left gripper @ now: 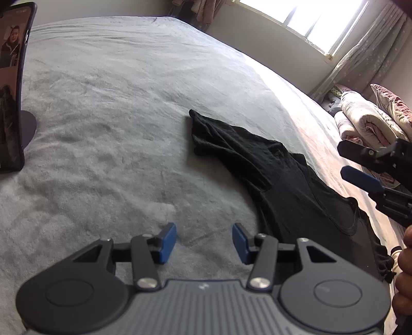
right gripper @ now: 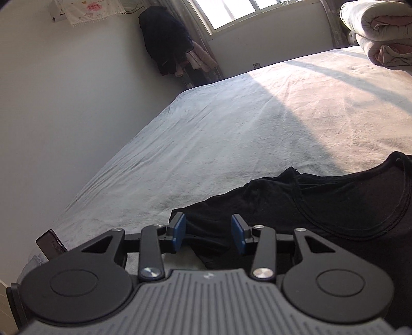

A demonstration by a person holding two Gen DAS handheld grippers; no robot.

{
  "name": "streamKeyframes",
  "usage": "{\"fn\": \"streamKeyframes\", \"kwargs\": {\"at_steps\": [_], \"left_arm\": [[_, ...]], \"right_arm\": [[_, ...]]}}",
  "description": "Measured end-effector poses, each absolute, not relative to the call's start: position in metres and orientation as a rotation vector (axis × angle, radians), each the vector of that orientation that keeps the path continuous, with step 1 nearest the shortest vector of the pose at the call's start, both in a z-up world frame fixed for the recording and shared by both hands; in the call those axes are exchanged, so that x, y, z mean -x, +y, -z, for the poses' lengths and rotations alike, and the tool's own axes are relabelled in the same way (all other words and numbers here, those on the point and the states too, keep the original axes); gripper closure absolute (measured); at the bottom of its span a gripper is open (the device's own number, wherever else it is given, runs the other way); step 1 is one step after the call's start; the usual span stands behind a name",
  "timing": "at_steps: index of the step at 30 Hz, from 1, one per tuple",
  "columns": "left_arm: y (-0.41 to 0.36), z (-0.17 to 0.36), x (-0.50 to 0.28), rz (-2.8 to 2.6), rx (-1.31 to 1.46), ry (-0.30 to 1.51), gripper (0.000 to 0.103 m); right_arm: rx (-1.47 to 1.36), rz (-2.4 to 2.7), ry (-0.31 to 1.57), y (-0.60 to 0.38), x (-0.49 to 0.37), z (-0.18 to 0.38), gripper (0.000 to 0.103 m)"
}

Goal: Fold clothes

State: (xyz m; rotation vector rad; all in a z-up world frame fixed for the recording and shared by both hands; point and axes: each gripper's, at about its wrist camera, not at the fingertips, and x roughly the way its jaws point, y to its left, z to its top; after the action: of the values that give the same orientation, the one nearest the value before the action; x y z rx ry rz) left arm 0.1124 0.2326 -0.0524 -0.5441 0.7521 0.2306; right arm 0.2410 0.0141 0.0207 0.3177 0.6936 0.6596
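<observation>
Garment: we see a black T-shirt (left gripper: pixel 291 180) lying rumpled on the grey bed cover (left gripper: pixel 116 108), toward the bed's right side in our left wrist view.
Long axis: in that view it runs on a diagonal, from a bunched sleeve end (left gripper: pixel 199 128) at mid-frame down to the lower right, where the cloth passes out of sight at the bed edge.
Neckline: we find the round collar (right gripper: pixel 360 226) facing up in our right wrist view, its opening toward the right edge of the frame; the sleeve end (right gripper: pixel 195 221) points left, toward the wall.
Left gripper (left gripper: pixel 204 243): released; its blue pads stand apart over bare bed cover, just beside the shirt's near edge, with nothing between them.
Right gripper (right gripper: pixel 208 233): released as well; we see its pads parted above the sleeve end, cloth behind the gap, neither pad pressing on it. In the left wrist view it enters from the right edge (left gripper: pixel 360 165), above the shirt.
Hand: part of a hand (left gripper: pixel 405 270) shows at the right edge of the left wrist view.
Surroundings: a phone on a stand (left gripper: pixel 15 85) sits at the left of the bed; folded quilts (right gripper: pixel 381 33) are piled at the far right below the window (left gripper: pixel 309 18); dark clothes (right gripper: pixel 164 38) hang in the corner.
</observation>
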Motion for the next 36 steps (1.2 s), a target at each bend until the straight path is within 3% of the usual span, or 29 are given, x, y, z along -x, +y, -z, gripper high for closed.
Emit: {"fn": "streamKeyframes", "kwargs": {"at_steps": [15,23,28,31,36], "left_arm": [[0.248,0.049,-0.116,-0.286,0.542,0.612,0.057],[0.255,0.059,-0.124,-0.301,0.483,0.59,0.058],[0.259,0.057,-0.127,-0.289,0.45,0.588,0.074],[0.263,0.052,-0.128,-0.254,0.444,0.569,0.075],[0.277,0.045,-0.156,-0.231,0.45,0.596,0.075]], "right_arm": [[-0.039,-0.548,0.627,0.07,-0.304,0.044,0.059],[-0.059,-0.581,0.637,0.061,-0.315,0.067,0.063],[-0.078,-0.747,0.647,0.051,-0.311,0.054,0.062],[-0.016,-0.961,0.654,0.052,-0.299,0.05,0.062],[0.074,-1.158,0.672,0.065,-0.282,0.052,0.076]]}}
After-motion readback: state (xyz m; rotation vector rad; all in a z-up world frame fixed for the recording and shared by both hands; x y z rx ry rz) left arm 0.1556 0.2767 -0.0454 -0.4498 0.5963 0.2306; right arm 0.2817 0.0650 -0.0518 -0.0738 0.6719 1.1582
